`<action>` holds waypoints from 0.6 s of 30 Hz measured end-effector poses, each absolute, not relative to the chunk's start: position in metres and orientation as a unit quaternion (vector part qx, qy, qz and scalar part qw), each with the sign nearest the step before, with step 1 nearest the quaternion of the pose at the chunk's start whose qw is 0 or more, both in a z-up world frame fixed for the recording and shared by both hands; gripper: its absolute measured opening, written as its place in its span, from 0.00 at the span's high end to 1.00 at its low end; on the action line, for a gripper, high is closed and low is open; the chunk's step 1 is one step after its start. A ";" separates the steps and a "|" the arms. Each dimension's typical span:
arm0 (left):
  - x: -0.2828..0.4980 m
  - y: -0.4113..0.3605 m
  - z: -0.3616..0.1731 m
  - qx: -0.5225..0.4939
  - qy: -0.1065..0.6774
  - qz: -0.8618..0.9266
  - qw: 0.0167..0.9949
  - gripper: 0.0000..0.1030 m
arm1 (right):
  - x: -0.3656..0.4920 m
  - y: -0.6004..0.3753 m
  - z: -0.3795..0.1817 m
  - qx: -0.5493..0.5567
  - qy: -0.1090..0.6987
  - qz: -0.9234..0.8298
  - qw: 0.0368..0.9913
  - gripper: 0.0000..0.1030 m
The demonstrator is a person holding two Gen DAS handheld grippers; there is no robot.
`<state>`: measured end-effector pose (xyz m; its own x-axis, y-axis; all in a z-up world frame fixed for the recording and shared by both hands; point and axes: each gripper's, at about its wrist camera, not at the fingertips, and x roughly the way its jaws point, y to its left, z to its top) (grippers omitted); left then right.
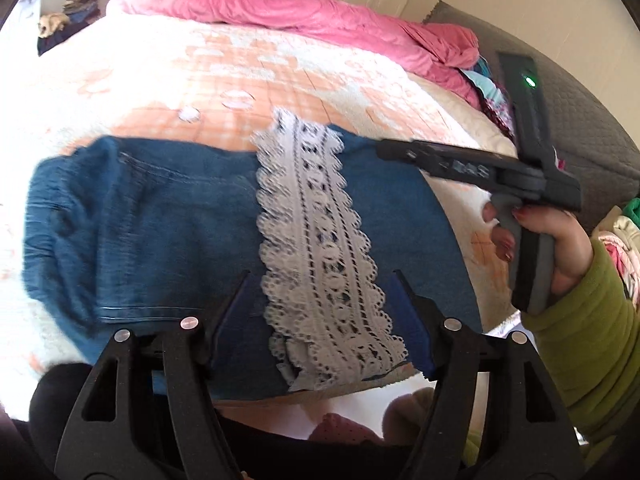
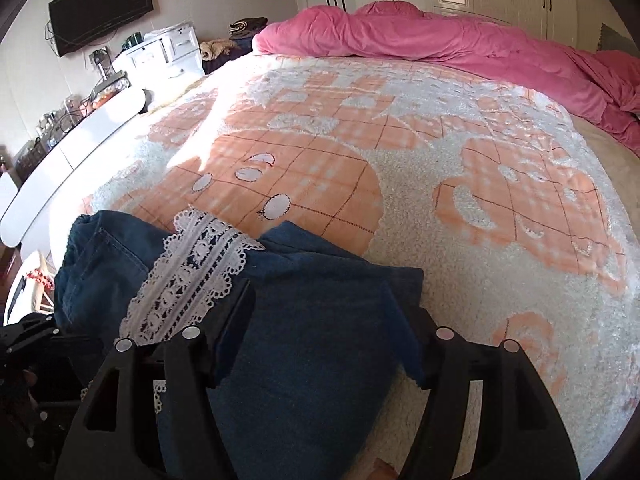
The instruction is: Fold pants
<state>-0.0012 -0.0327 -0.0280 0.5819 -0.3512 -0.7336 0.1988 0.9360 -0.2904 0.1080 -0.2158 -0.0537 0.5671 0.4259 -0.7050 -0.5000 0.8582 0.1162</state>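
Note:
Blue denim pants [image 1: 160, 224] with a white lace strip [image 1: 320, 248] lie folded at the near edge of the bed. My left gripper [image 1: 320, 280] is open, its fingers straddling the lace strip just above the denim. In the left wrist view the right gripper [image 1: 394, 152] hovers over the pants' right end, held by a hand in a green sleeve. In the right wrist view the pants [image 2: 312, 320] lie under my right gripper [image 2: 320, 288], which is open with the denim between its fingers. The lace [image 2: 192, 276] lies to its left.
The bed has a white and orange fleece blanket [image 2: 360, 152]. A pink duvet [image 2: 440, 36] is bunched along the far side. A grey headboard [image 1: 580, 120] and loose clothes [image 1: 616, 232] are at the right. A white dresser [image 2: 160, 56] and a TV [image 2: 100, 8] stand to the left.

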 end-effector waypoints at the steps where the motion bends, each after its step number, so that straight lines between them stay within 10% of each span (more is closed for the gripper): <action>1: -0.003 -0.030 -0.026 -0.088 0.428 -0.152 0.886 0.39 | 0.104 -0.217 -0.051 -0.049 0.381 0.261 0.886 0.31; 18: -0.023 0.012 -0.002 -0.098 0.405 -0.098 0.904 0.28 | 0.075 -0.183 -0.014 -0.076 0.346 0.299 0.886 0.15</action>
<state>-0.0232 0.0117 -0.0024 0.6520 -0.2568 -0.7134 0.0984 0.9616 -0.2563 0.0753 -0.1829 -0.0136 0.5814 0.4780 -0.6584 -0.5831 0.8092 0.0726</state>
